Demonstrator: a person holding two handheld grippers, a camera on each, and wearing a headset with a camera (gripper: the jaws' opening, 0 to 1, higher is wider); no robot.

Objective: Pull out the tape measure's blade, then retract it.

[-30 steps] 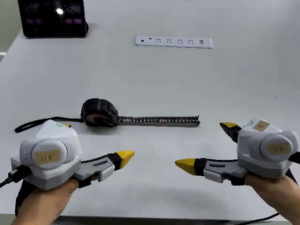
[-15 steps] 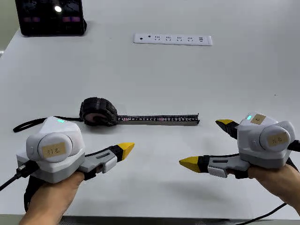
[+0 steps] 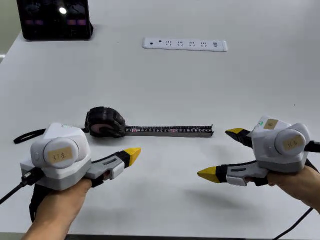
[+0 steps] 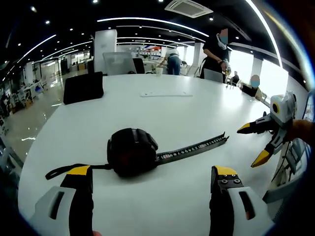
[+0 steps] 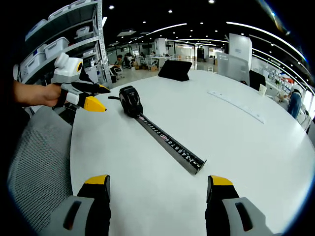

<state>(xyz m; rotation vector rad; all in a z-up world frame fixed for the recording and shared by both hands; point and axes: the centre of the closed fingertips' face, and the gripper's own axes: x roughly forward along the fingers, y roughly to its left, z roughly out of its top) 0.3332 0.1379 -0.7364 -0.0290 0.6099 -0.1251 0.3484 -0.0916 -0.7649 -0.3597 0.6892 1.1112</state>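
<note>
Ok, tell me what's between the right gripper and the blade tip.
Just bare table between right gripper and blade tip, seen in the right gripper view.

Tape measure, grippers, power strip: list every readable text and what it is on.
Tape measure blade: printed scale numbers, too small to read.
Sticker on left gripper: handwritten marks, too blurred to read.
Sticker on right gripper: handwritten marks, too blurred to read.
Power strip: no legible text.

The black tape measure [image 3: 105, 121] stands on its base on the white table [image 3: 165, 85]. Its marked blade [image 3: 170, 130] lies flat, drawn out to the right. A black strap [image 3: 30, 135] trails off to the left.
</note>
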